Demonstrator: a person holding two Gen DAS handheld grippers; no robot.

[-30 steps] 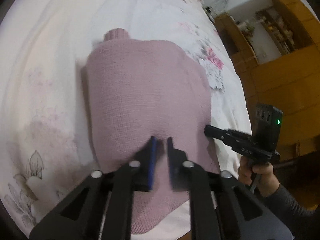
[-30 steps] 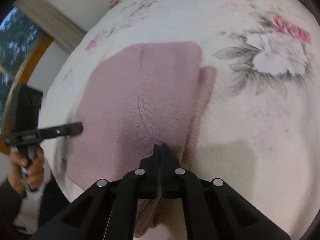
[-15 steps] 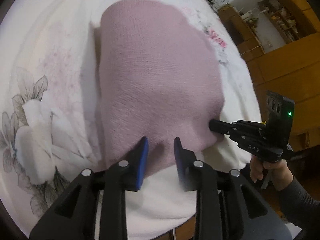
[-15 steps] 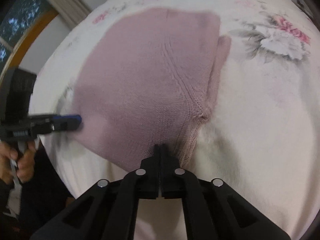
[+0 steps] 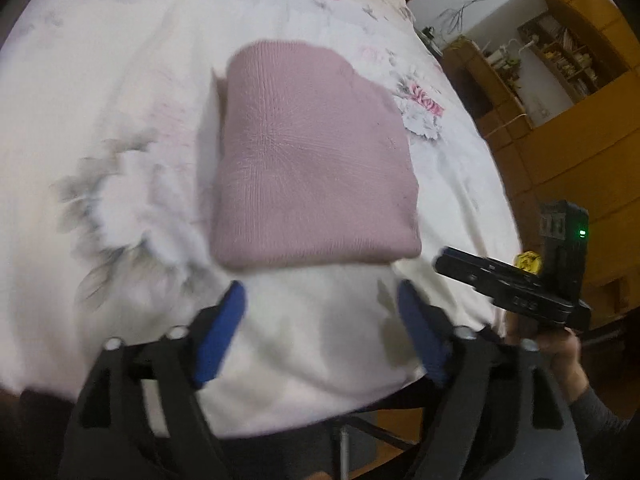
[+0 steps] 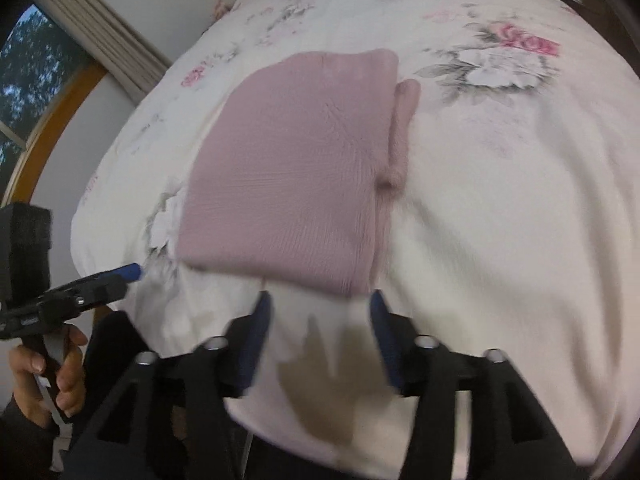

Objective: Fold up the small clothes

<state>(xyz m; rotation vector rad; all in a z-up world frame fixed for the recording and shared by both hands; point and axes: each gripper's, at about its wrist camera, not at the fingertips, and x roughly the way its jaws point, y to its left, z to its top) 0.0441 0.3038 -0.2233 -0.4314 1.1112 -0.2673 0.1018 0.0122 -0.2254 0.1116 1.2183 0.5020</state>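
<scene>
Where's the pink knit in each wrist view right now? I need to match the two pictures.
Left wrist: pink knit sits centre frame, folded, just ahead of the open left gripper.
Right wrist: pink knit lies centre-left, ahead of the open right gripper, a strip poking out on its right edge.
Shared landmark: the floral bedspread beneath it.

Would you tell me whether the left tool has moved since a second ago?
Yes. The left tool has let go, opened and drawn back off the pink garment toward the bed's near edge.
</scene>
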